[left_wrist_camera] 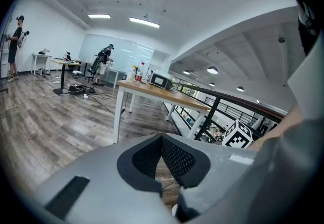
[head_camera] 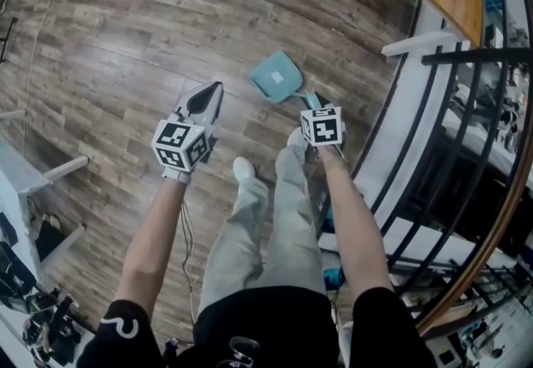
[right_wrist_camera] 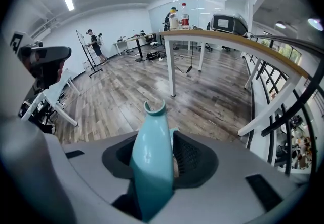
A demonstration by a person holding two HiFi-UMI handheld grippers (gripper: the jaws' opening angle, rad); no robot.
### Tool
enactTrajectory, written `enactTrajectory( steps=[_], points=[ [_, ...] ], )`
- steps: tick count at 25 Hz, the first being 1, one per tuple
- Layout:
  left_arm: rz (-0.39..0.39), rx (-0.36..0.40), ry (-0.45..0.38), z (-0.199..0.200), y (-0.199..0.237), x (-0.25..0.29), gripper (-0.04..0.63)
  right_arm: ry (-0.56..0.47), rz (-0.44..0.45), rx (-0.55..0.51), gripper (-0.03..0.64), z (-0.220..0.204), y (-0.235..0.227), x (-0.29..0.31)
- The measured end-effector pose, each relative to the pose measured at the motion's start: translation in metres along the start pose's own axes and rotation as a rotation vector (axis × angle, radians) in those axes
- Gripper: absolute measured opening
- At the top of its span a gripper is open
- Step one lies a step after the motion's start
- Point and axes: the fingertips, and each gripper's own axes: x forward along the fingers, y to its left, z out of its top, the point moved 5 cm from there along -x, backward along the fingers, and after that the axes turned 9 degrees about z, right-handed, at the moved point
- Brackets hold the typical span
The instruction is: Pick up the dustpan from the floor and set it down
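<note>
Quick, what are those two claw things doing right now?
Left gripper: closed, nothing in it.
Right gripper: open around the dustpan handle; a thin gap shows beside the handle, so it seems not clamped yet.

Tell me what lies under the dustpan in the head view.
Wooden floor shows all round the dustpan; the patch beneath it is covered, so whether it rests on the boards cannot be told. Its handle runs into the right tool.

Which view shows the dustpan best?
Head view: the only one with the dustpan's whole pan, seen from above. Right gripper view catches just the handle, close up. Left gripper view shows none of it.
</note>
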Motion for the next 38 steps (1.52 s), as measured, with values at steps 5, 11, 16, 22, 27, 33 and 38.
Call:
enactTrajectory(
  steps=[5, 11, 16, 22, 27, 33, 38],
  points=[
    [-0.004, -0.003, 0.005, -0.005, -0.005, 0.006, -0.002, 0.022, -0.004, -0.015, 0.115, -0.002, 0.003, 0.002],
    [0.000, -0.008, 0.009, -0.008, -0.007, 0.007, -0.002, 0.024, -0.008, -0.046, 0.095, -0.007, 0.004, -0.002],
    [0.009, -0.020, 0.013, -0.012, -0.006, 0.006, -0.002, 0.025, -0.019, -0.071, 0.091, -0.007, 0.002, -0.003],
    [0.015, -0.022, 0.014, -0.013, -0.008, 0.003, -0.002, 0.040, -0.026, -0.104, 0.084, -0.012, -0.001, -0.006],
    [0.020, -0.018, 0.013, -0.014, -0.005, -0.002, -0.002, 0.037, -0.025, -0.102, 0.084, -0.013, 0.002, -0.007],
    [0.026, -0.007, 0.019, -0.012, -0.007, -0.006, -0.002, 0.020, -0.022, -0.091, 0.084, -0.012, 0.003, -0.013],
    [0.028, 0.005, 0.023, -0.006, -0.013, -0.011, -0.002, 0.002, -0.016, -0.073, 0.084, -0.010, 0.003, -0.024]
  ],
)
